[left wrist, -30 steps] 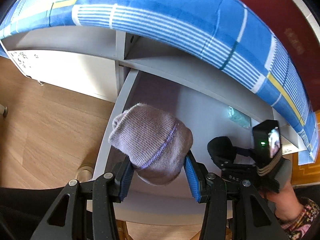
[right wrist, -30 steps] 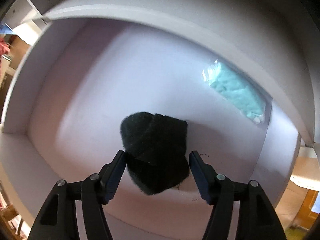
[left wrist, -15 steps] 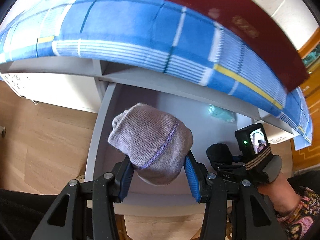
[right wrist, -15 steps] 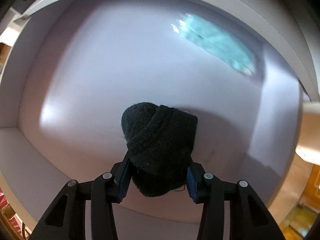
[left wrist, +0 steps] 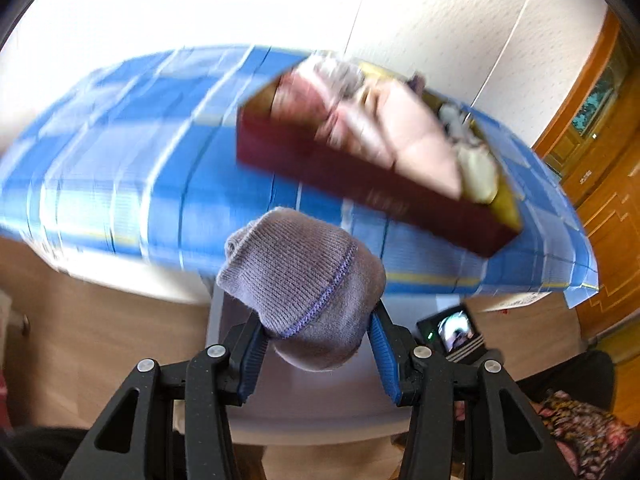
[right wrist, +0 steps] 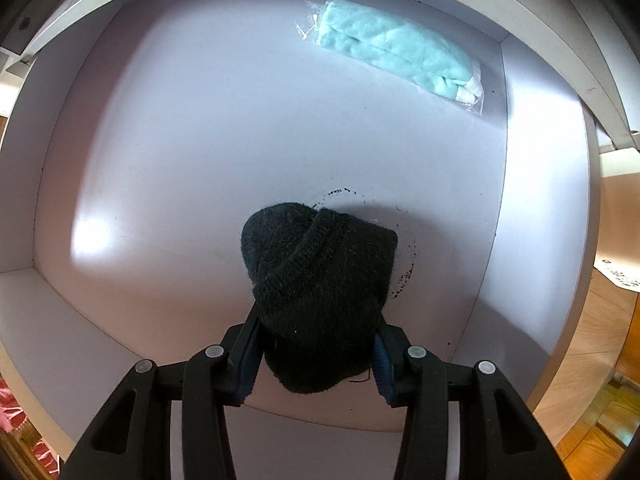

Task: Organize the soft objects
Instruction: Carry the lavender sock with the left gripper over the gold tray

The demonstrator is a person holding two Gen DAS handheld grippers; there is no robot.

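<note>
My left gripper (left wrist: pixel 316 350) is shut on a lilac knitted hat (left wrist: pixel 304 284) and holds it high, above the open white drawer (left wrist: pixel 304 420) and in front of the blue checked tablecloth (left wrist: pixel 132 168). A dark red box (left wrist: pixel 360 180) full of soft pink and white items stands on that cloth, blurred. My right gripper (right wrist: pixel 318 358) points straight down into the drawer (right wrist: pixel 180 152) and is shut on a black knitted hat (right wrist: pixel 320 276), whose blue pads press its sides. A mint-green soft item in a clear bag (right wrist: pixel 396 56) lies at the drawer's far right corner.
Wooden floor (left wrist: pixel 100 340) lies left of the drawer. The right gripper's camera unit (left wrist: pixel 456 332) and a patterned sleeve (left wrist: pixel 580 428) show at the lower right of the left wrist view. Wooden doors (left wrist: pixel 608 160) stand at the right. Black specks (right wrist: pixel 404 276) dot the drawer floor.
My left gripper rose with the lilac hat, so the tabletop and red box came into view. My right gripper closed on the black hat and sank a little toward the drawer floor.
</note>
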